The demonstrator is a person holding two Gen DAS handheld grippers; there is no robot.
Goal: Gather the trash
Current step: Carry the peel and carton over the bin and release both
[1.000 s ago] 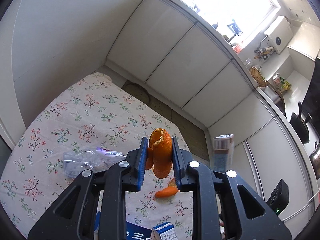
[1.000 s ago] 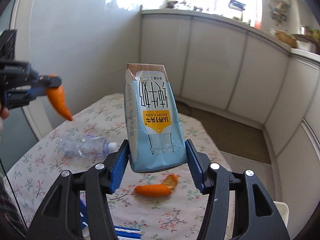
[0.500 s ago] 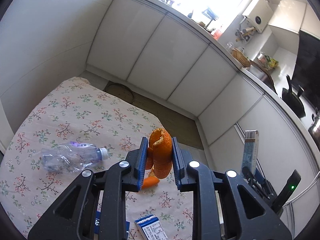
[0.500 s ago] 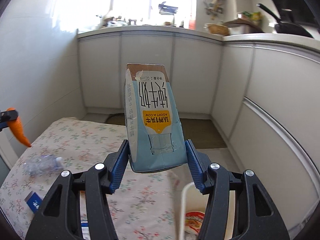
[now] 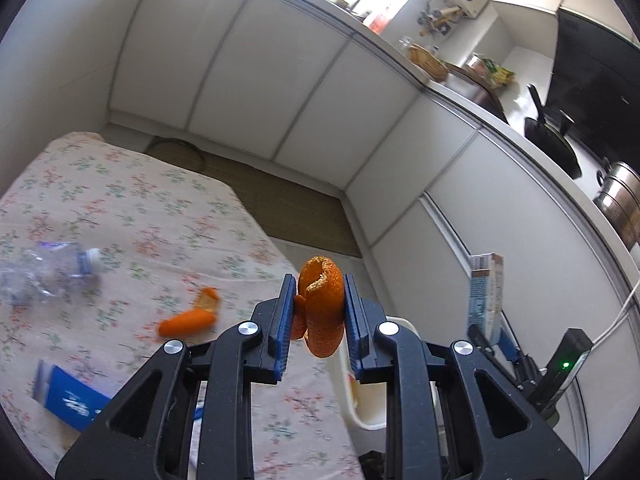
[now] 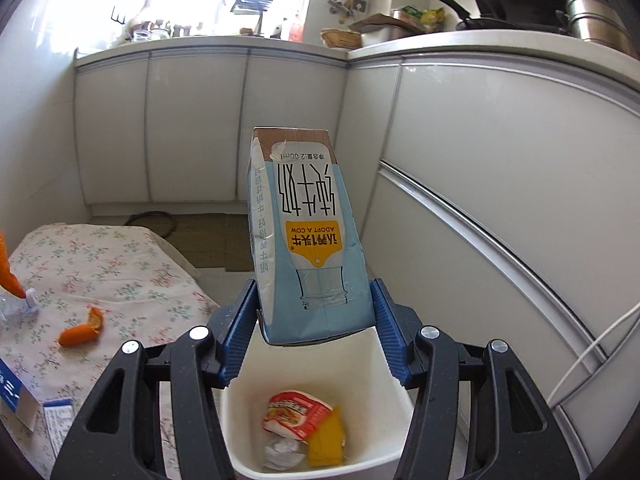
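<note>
- Now that both hands have swung away from the bench [image 6: 120,264], our right tool [image 6: 316,320] hangs over the white bin [image 6: 394,364], where a second ago it was over the floral cloth.
- Its jaws stand about half open, clamped on the milk carton [image 6: 308,240], which is upside down above the bin's mouth.
- Our left tool [image 5: 318,320] is nearly closed, pinching a curl of orange peel [image 5: 322,308] near the bin's rim [image 5: 400,322].
- We judge both pieces are ready to drop.
- Left on the bench: a crushed bottle [image 5: 44,268], another peel [image 5: 188,320] and a blue packet [image 5: 68,396].
</note>
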